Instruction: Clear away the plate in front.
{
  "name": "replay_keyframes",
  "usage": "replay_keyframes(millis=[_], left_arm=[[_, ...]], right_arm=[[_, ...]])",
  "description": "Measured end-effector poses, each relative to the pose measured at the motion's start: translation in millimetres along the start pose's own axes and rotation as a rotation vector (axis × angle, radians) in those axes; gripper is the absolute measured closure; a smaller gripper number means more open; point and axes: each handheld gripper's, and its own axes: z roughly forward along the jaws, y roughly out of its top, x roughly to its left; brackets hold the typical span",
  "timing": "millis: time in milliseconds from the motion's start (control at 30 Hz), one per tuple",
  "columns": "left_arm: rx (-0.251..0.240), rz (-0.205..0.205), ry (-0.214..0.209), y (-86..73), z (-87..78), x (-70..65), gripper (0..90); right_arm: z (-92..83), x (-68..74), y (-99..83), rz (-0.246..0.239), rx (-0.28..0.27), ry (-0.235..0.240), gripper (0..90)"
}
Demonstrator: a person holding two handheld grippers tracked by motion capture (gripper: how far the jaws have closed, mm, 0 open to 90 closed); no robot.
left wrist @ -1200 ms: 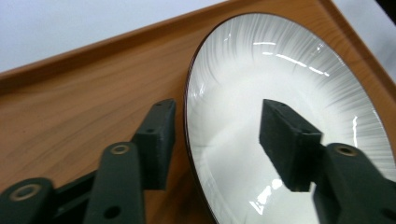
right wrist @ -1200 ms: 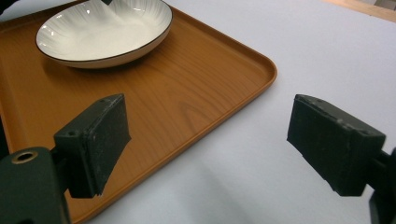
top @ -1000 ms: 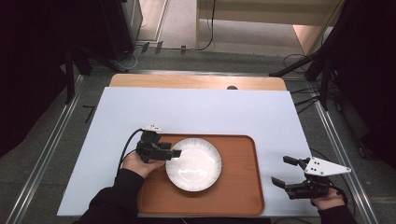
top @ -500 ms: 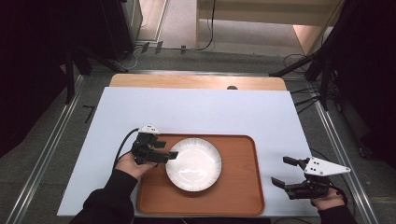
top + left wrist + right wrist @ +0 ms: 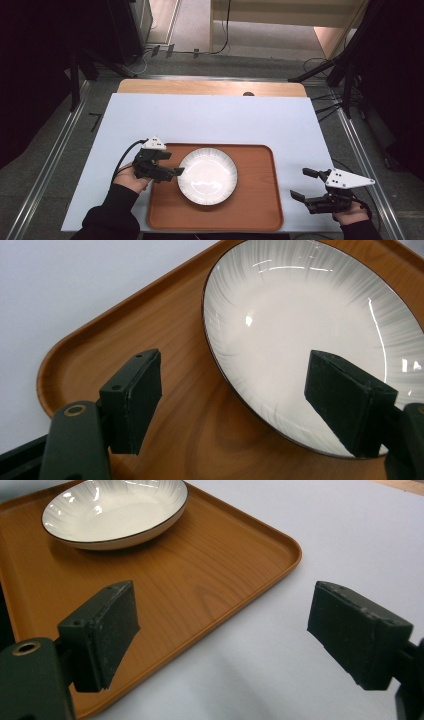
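Your left gripper (image 5: 172, 169) hovers at the left edge of the white plate (image 5: 207, 175), its jaws spread wide after just opening, with nothing pressed between them; in the left gripper view the plate's dark rim (image 5: 235, 390) runs between the two black pads, clear of both. The plate (white, finely ribbed toward its edge) sits flat on the wooden tray (image 5: 255, 210), left of the tray's middle. The tray lies on the pale table (image 5: 210, 120), close to your side. Your right gripper (image 5: 305, 184) is held well apart from the plate, off the tray's right edge over bare table, its jaws also standing wide with nothing in them; the right gripper view looks across the tray's rounded corner (image 5: 287, 547) toward the plate (image 5: 112, 507) beyond.
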Motion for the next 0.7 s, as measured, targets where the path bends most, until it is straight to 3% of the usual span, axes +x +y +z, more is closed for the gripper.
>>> replay_keyframes(millis=[233,367,500,700], left_arm=[[-0.011,-0.013,0.015,-3.2,-6.1,1.9,23.8],[-0.021,0.031,-0.008,-7.6,-12.1,4.0,24.0],[-0.036,0.019,0.011,-12.5,-16.8,7.1,24.0],[-0.059,0.053,0.016,-24.0,-27.3,13.4,23.9]], right_arm=[[-0.2,-0.9,-0.2,0.021,0.003,0.000,13.6],[-0.3,-1.7,-0.3,0.024,0.003,-0.001,13.6],[0.3,-1.8,-0.1,0.024,0.005,-0.001,13.6],[1.1,-2.2,0.7,0.021,0.003,0.004,13.6]])
